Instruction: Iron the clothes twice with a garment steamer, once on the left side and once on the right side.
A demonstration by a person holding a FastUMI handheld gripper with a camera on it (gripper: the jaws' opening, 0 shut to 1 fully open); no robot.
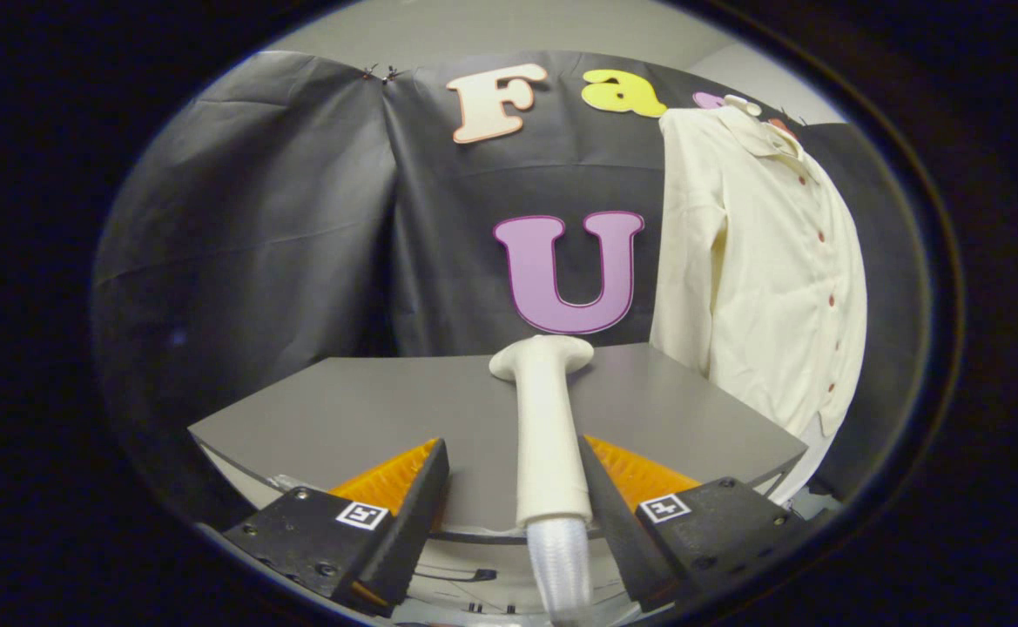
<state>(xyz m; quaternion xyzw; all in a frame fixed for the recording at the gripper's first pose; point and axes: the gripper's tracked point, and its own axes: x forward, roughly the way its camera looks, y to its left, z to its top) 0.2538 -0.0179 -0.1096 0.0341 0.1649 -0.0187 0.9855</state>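
Note:
A white garment steamer [550, 435] lies on the grey table [360, 409], its flat head pointing away from me and its ribbed hose [561, 557] trailing back over the near edge. My gripper [515, 453] is open around the handle. The right finger [604, 496] sits against the handle, while the left finger [413, 505] stands off it with a clear gap. A cream button-up shirt [761, 279] hangs on a hanger beyond the table's far right corner, its front facing me.
The table's near edge runs just under my fingers, and its right corner [796, 453] stops short of the hanging shirt. Black cloth walls close in the back and left.

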